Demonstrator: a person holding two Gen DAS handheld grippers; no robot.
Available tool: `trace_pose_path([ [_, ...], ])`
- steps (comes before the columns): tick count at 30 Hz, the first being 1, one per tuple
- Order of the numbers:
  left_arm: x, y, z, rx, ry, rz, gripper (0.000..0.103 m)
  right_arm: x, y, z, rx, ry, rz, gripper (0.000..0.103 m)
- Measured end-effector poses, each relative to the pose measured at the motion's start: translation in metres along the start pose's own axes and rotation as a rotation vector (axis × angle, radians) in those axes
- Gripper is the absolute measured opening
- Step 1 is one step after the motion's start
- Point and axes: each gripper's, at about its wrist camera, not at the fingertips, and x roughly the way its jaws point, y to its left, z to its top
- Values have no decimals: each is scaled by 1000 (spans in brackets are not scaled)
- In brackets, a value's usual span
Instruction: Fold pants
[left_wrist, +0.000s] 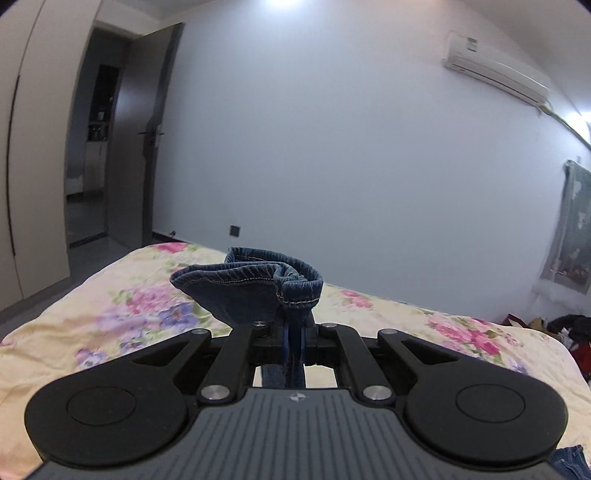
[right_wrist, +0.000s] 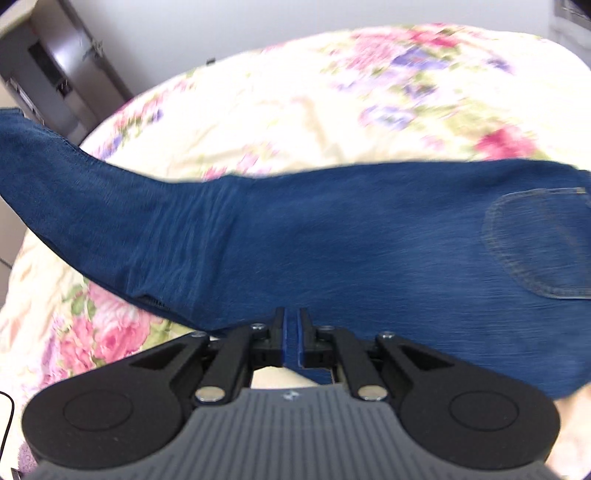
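Note:
The pants are dark blue jeans. In the left wrist view my left gripper (left_wrist: 294, 332) is shut on the hemmed leg ends of the pants (left_wrist: 255, 291), which bunch up above the fingers, lifted over the bed. In the right wrist view my right gripper (right_wrist: 292, 332) is shut on the near edge of the pants (right_wrist: 332, 236), which stretch across the view from a raised leg at the left to a back pocket (right_wrist: 535, 240) at the right. The cloth under the gripper bodies is hidden.
A bed with a cream floral sheet (left_wrist: 110, 314) lies under both grippers and also shows in the right wrist view (right_wrist: 295, 103). A bare wall, an open dark door (left_wrist: 144, 140) and an air conditioner (left_wrist: 495, 74) stand beyond. Clutter (left_wrist: 561, 328) lies at the right of the bed.

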Motion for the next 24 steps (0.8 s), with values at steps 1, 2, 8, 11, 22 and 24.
trace_pose_path([
  [1, -3, -26, 3, 23, -3, -24, 5, -10, -11, 0, 10, -17, 0, 0],
  [2, -5, -52, 6, 46, -5, -46, 5, -20, -22, 1, 23, -34, -2, 0],
  [8, 2, -202, -8, 176, 16, -168, 5, -73, -103, 0, 115, -122, -23, 0],
  [11, 20, -268, -37, 209, 71, -232, 5, -95, -151, -3, 173, -154, -43, 0],
  [22, 38, -396, -272, 534, 431, -424, 5, -102, -267, -58, 343, -110, -65, 3],
  [24, 34, -396, -286, 535, 483, -461, 6, -97, -269, -63, 339, -101, -55, 3],
])
